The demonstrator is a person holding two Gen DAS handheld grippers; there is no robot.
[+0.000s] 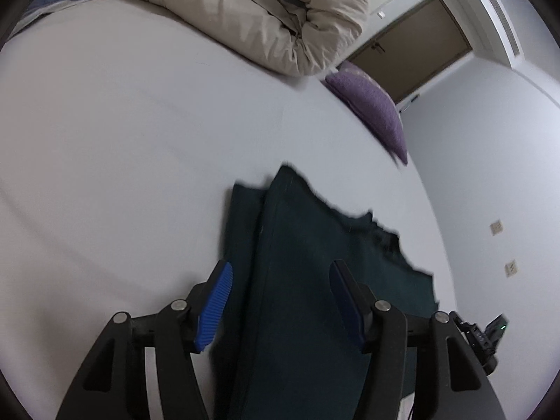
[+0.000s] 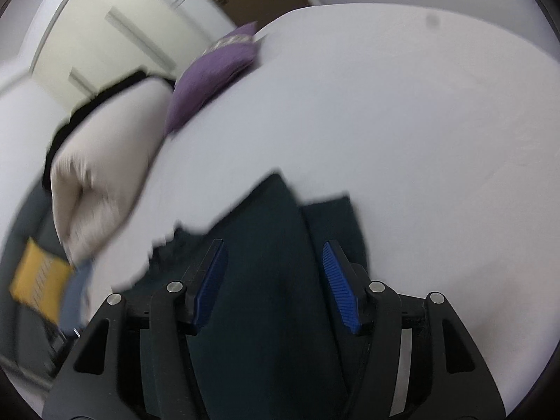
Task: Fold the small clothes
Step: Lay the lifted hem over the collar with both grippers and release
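A dark teal garment (image 1: 308,273) lies on the white bed (image 1: 122,147), partly folded, with a raised fold running away from me. My left gripper (image 1: 280,273) is open above its near part, blue pads on either side of the fold. In the right wrist view the same garment (image 2: 266,280) lies under my right gripper (image 2: 274,255), which is open with the fold between its pads. Neither gripper holds cloth. The right wrist view is blurred.
A beige duvet (image 1: 266,10) is heaped at the far side of the bed. A purple pillow (image 1: 374,112) lies at the bed's edge, also in the right wrist view (image 2: 210,73). A yellow object (image 2: 38,280) is at the left. A wall (image 1: 490,161) stands at the right.
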